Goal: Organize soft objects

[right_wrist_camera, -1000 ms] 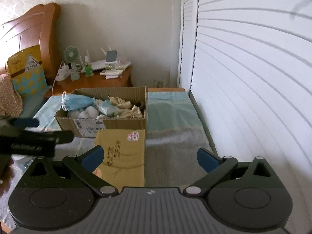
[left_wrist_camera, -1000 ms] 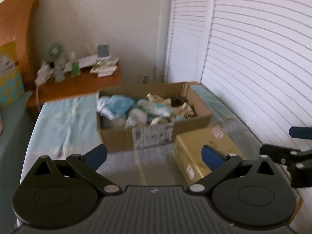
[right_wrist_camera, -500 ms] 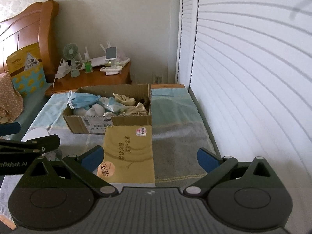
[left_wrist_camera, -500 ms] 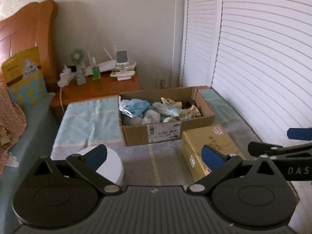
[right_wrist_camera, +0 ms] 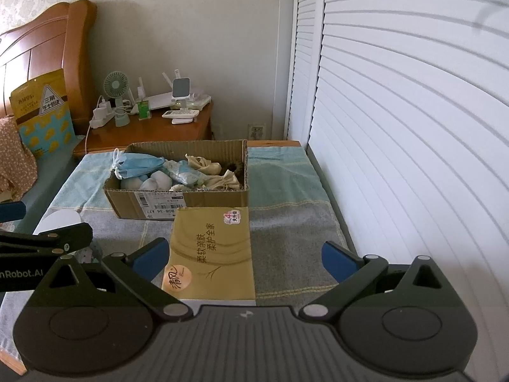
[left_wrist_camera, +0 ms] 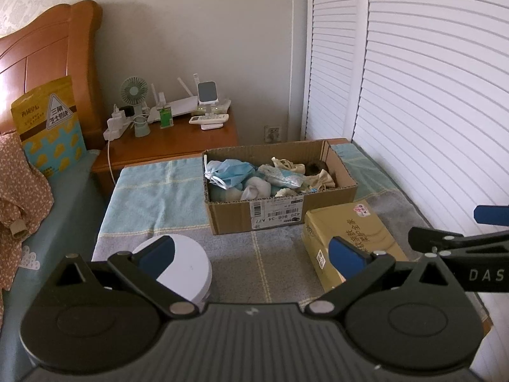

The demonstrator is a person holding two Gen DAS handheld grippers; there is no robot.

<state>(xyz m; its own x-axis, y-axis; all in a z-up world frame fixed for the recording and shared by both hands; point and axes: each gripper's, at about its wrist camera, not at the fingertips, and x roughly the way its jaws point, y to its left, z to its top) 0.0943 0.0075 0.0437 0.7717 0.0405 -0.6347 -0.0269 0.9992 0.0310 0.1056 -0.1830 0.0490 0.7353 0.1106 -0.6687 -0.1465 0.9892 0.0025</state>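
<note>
Both views have pulled back, showing more bench. Our left tongs (left_wrist_camera: 251, 253) and right tongs (right_wrist_camera: 245, 256) gape empty. Soft things sit heaped in the cardboard box (left_wrist_camera: 280, 215) mid-bench; a careless grab could drag out tangled neighbours.

Bedroom interior. Plain grey wall (left_wrist_camera: 197, 31) at rear, with sockets high up and one low. White louvred doors (left_wrist_camera: 429, 95) line the right side, brightly lit. Wooden headboard (left_wrist_camera: 47, 54) at left; wooden nightstand (left_wrist_camera: 178, 140) beside it, against the wall.
</note>
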